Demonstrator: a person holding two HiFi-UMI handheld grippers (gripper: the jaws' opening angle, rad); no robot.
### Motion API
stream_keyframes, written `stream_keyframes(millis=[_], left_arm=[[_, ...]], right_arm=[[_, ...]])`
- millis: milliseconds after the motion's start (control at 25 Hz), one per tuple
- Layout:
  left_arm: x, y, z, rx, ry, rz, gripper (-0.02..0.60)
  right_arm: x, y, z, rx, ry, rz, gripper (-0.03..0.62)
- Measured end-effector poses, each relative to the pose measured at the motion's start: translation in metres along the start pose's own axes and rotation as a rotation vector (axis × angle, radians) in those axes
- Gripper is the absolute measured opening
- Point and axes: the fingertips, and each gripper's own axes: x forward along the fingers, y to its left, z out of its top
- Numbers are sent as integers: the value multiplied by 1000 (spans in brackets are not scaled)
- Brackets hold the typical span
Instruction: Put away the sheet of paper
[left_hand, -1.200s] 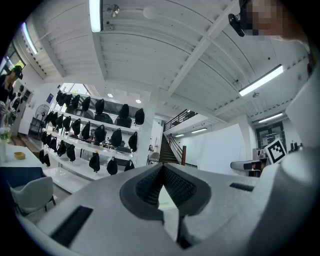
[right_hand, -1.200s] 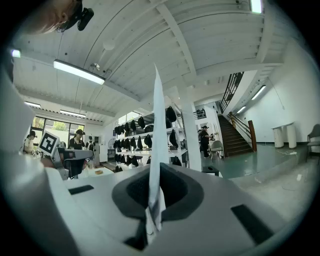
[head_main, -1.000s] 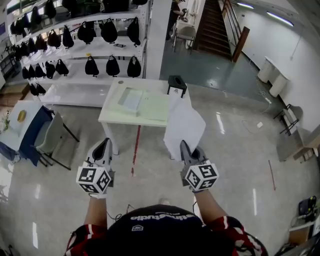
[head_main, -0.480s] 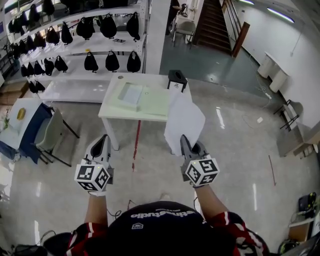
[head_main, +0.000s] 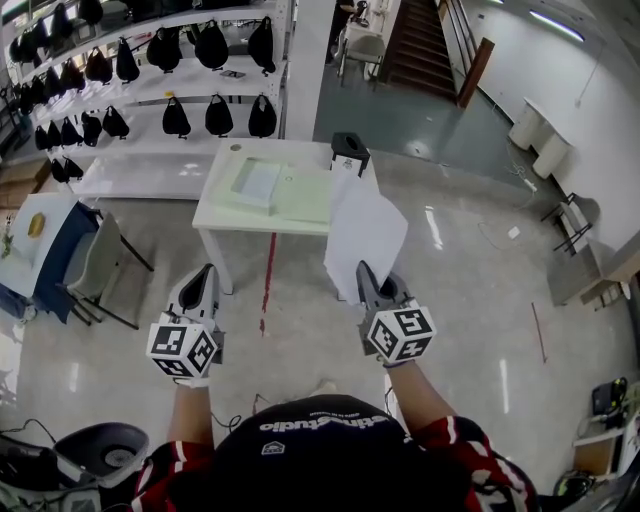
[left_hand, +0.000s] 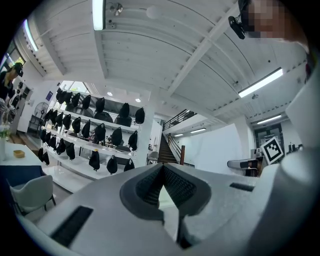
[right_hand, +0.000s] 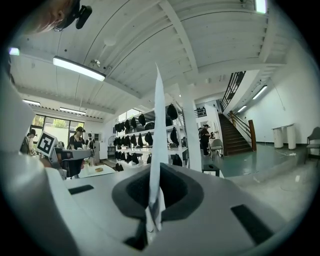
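Observation:
The white sheet of paper (head_main: 366, 236) stands upright in my right gripper (head_main: 362, 276), which is shut on its lower edge. In the right gripper view the sheet of paper (right_hand: 159, 131) shows edge-on, pinched between the jaws of the right gripper (right_hand: 154, 210). My left gripper (head_main: 203, 281) is held level with it to the left, and in its own view the left gripper (left_hand: 163, 169) is shut with nothing between the jaws. Ahead of both stands a white table (head_main: 216, 214) with a pale green mat (head_main: 308, 203) and a clear folder (head_main: 258, 183) lying on it.
A black box (head_main: 350, 152) sits at the table's far right corner. White shelves (head_main: 190, 85) hung with black bags line the back left. A grey chair (head_main: 100, 268) and a blue-draped table (head_main: 42, 250) stand left. A grey round object (head_main: 100, 452) is at bottom left; stairs (head_main: 425, 50) rise behind.
The view has shifted a little, so the table sits slightly higher in the frame and a grey round object has come in at bottom left. Both grippers keep their pose; the sheet stays gripped.

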Motion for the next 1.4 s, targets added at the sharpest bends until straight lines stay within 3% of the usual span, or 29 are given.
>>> stream_keyframes(millis=[680, 1080, 1400], left_arm=[[4, -2, -8, 16, 21, -15, 3], [20, 18, -19, 20, 27, 31, 3], [71, 42, -9, 42, 22, 48, 3]], right_arm=[[1, -2, -2, -12, 30, 21, 3], [44, -3, -9, -31, 35, 69, 2], [102, -30, -6, -33, 33, 76, 3]])
